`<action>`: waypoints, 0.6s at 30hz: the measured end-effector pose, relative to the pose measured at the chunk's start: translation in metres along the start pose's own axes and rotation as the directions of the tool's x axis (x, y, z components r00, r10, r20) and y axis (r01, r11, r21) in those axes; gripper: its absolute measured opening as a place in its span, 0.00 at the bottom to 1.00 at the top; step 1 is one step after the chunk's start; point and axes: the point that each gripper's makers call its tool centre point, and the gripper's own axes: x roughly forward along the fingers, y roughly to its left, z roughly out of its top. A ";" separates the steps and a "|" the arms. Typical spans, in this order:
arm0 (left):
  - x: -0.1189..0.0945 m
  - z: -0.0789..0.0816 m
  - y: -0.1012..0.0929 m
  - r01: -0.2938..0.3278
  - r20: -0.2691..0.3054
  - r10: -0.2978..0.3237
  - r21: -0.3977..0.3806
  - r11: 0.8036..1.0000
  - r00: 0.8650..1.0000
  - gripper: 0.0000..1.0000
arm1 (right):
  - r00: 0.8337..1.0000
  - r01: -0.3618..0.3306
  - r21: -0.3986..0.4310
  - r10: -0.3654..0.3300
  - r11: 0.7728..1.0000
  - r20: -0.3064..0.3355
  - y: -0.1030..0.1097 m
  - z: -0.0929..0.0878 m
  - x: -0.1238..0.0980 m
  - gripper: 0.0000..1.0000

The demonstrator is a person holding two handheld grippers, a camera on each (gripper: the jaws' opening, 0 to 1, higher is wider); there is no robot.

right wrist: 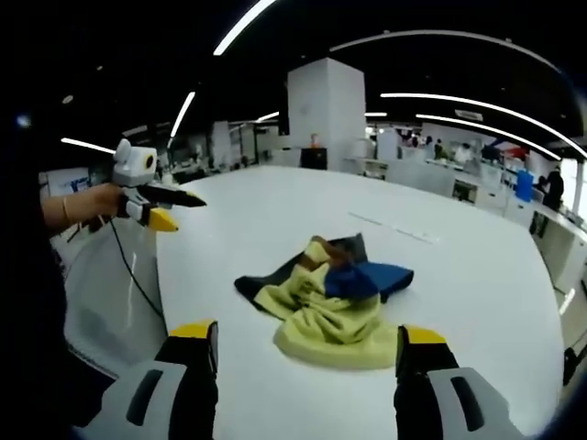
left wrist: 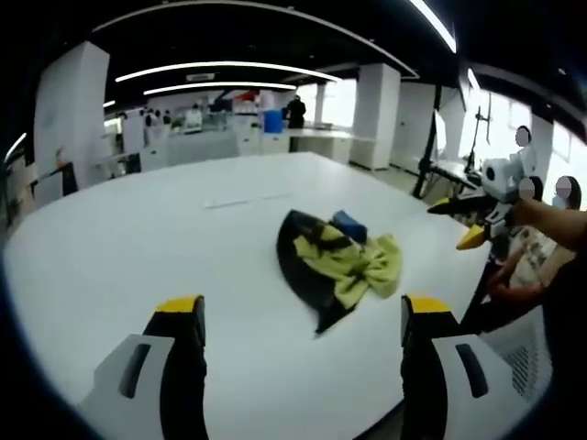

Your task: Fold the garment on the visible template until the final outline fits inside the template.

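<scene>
On the white table [left wrist: 138, 238] lies the garment [left wrist: 339, 264], crumpled, black, yellow and blue. Left gripper [left wrist: 303, 316] and right gripper [right wrist: 305, 341] hover before it, jaws wide, holding nothing.

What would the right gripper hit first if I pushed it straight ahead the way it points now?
Most likely the crumpled garment: its yellow edge lies straight ahead between the open jaws of the right gripper on the white table. Depth is unclear, so how soon is hard to judge.
</scene>
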 end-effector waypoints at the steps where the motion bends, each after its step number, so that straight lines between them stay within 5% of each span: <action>1: 0.002 0.001 0.000 0.006 -0.001 -0.006 0.004 1.000 1.000 0.84 | 1.000 -0.003 -0.004 0.003 1.000 0.002 -0.001 0.001 0.002 0.76; 10: 0.031 0.000 -0.007 0.090 -0.024 -0.090 0.029 0.995 0.996 0.79 | 0.998 -0.061 -0.064 0.060 0.996 -0.024 -0.006 0.008 0.029 0.68; 18: 0.054 0.008 -0.005 0.097 -0.037 -0.094 0.069 0.993 0.995 0.71 | 0.996 -0.086 -0.104 0.082 0.991 -0.046 -0.016 0.013 0.049 0.58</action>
